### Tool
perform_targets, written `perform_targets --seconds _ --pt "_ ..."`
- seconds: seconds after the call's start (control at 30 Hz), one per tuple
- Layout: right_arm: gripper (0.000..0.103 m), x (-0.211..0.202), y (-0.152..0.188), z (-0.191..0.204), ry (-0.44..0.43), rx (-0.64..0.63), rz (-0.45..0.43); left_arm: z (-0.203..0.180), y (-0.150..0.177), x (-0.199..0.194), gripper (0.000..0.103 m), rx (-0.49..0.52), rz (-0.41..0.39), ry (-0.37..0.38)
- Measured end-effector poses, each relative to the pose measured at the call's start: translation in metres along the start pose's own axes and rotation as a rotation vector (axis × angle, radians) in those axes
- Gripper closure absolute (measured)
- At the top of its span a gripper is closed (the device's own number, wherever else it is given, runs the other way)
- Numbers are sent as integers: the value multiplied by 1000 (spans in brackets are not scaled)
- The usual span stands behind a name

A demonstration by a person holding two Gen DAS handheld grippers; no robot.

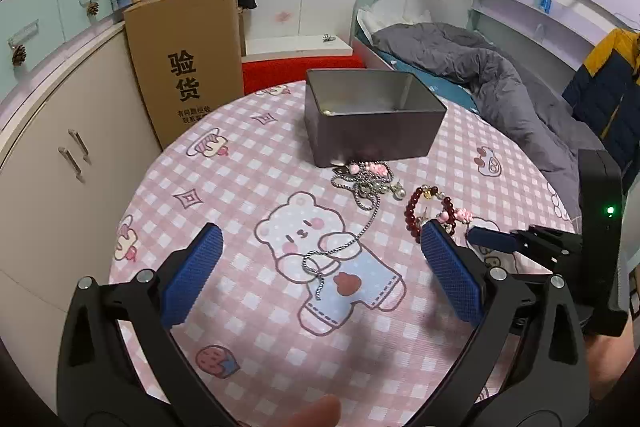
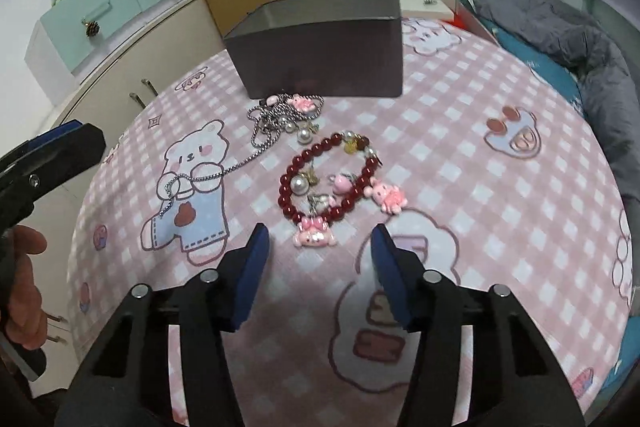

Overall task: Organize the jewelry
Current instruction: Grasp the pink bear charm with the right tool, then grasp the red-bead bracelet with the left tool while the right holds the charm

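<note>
My left claw [image 1: 320,263] hangs over the pink checked tablecloth [image 1: 248,347] with its blue pads spread wide and nothing between them; right under the gap lies the loose tail of a silver chain [image 1: 320,261], draped across the printed bear. My right claw [image 2: 320,251] is also parted, to a middling width, gripping nothing, with its tips just short of the red bead bracelet [image 2: 326,175]. That bracelet lies flat on the cloth, strung with pink animal charms and a pearl bead inside its ring. Beyond it the chain gathers into a tangle of silver links, pearls and a pink charm [image 2: 288,121], lying right against the near wall of the dark metal box [image 2: 320,39]. The box stands open on the cloth; something small and pale sits in one inner corner, too small to name. Behind the table leans a cardboard carton [image 1: 184,59] printed with the large characters 验货; the smaller lines below them are unreadable.
</note>
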State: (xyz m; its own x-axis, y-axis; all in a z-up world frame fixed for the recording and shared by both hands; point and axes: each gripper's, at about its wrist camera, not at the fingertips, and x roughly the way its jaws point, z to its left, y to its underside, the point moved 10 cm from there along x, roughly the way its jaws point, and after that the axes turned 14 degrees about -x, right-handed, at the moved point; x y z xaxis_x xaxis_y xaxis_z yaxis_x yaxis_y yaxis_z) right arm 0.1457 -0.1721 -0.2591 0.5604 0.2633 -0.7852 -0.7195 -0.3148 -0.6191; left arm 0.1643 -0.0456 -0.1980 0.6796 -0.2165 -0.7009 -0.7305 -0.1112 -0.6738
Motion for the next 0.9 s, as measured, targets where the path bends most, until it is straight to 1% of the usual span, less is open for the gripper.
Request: perform_targets --seconds 0.03,0.1,0.23,0.33,0.47,0.6,0.67,0.77,0.9 --pt "68 1 -1 0 11 -16 1 -1 2 2 6 2 8 -1" --pt "81 2 0 2 24 -52 8 -3 4 5 6 7 16 -2" --pt "82 -5 6 2 -8 -42 -12 -10 7 11 6 25 31 4" --pt "82 -16 13 -8 -43 37 -39 -21 8 15 6 51 36 17" --pt "82 -33 17 -27 -35 110 -71 -45 11 23 6 115 42 48" --pt "82 -43 21 -43 -15 142 -80 -65 20 39 6 173 61 66" --pt "82 -47 22 -48 -14 155 -85 -69 22 47 6 179 66 61" --pt "82 -52 22 -51 -14 159 -92 -64 22 56 6 174 71 35" --pt "82 -54 20 -53 -20 163 -103 -54 16 58 6 127 64 43"
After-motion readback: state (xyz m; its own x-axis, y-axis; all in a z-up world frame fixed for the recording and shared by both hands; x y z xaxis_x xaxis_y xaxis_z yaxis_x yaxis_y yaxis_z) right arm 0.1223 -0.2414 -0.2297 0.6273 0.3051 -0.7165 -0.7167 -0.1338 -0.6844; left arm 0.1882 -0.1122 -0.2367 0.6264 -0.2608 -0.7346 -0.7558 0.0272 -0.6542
